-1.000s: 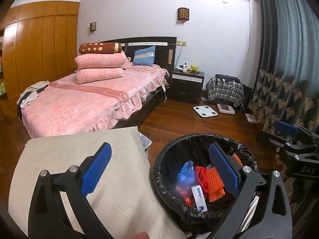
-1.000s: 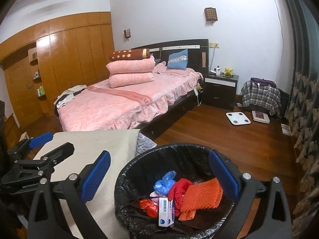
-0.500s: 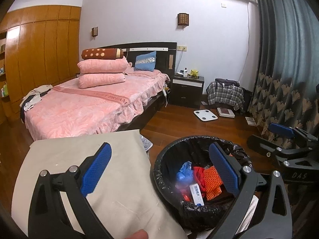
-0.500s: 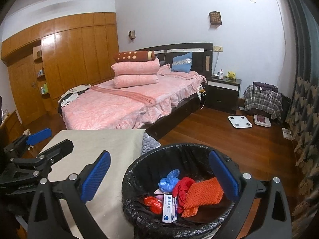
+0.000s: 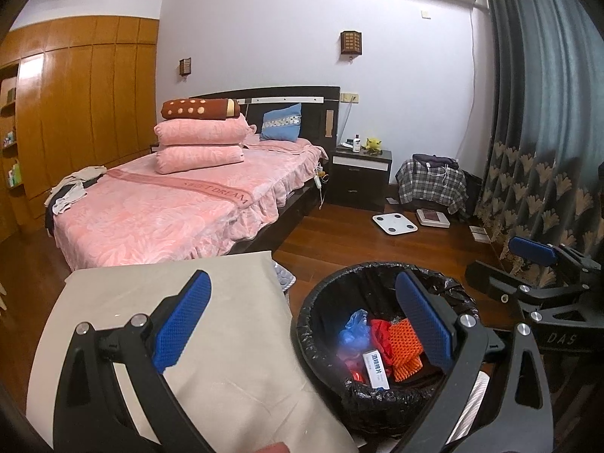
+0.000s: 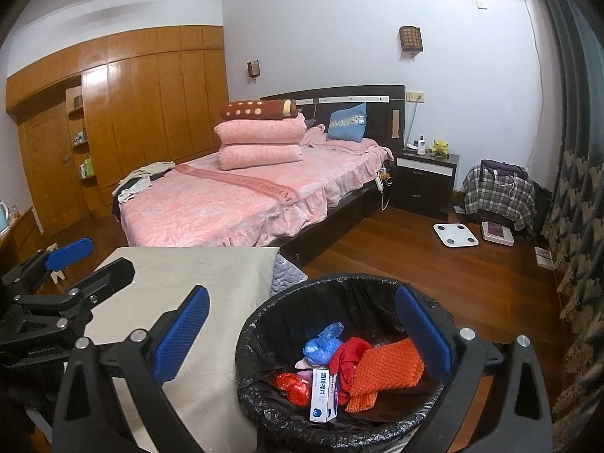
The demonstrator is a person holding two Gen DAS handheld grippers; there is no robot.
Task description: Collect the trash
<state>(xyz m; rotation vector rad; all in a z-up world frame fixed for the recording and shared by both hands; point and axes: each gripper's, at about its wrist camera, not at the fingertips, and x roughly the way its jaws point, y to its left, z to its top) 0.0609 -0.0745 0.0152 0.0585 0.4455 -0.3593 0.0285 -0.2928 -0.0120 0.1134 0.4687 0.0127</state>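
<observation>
pink bed [image 5: 158, 211] | nightstand [image 5: 360, 177] | white scale [image 5: 394, 223] | curtain [image 5: 547, 113]

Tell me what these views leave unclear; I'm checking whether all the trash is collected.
- Bin bottom: both views, covered by the orange mesh and white box.
- Table's near edge: left view, cut off behind the left gripper.
- Floor beyond the bed: hidden.

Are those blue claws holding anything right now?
No. The left gripper and right gripper are both open and empty; the trash lies in the bin.
</observation>
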